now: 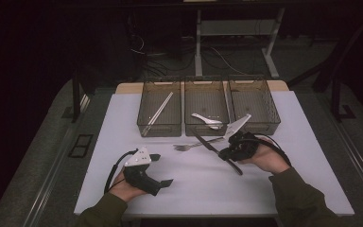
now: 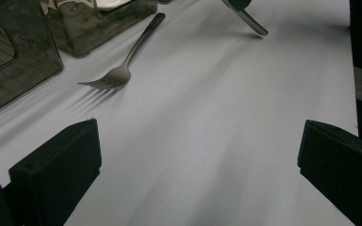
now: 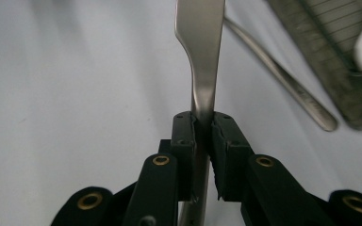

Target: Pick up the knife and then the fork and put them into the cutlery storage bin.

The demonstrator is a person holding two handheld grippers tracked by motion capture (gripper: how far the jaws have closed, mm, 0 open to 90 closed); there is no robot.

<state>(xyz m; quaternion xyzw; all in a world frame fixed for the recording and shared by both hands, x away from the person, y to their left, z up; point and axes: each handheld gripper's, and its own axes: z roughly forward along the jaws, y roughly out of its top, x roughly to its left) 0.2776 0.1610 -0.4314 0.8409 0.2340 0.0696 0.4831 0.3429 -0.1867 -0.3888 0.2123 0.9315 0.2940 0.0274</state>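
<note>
My right gripper is shut on a metal knife right of the table's middle. In the right gripper view the jaws pinch the knife at its narrow neck, the blade running away from the right gripper. A steel fork lies on the white table, just beyond the knife, tines to the left. My left gripper rests near the front left, open and empty. In the left gripper view the fork lies ahead of the left gripper, and one end of the knife slants down at the top.
Three dark mesh bins stand in a row at the back. The left bin holds chopsticks, the middle bin a white spoon, and the right bin shows nothing inside. Bare white table lies between the grippers.
</note>
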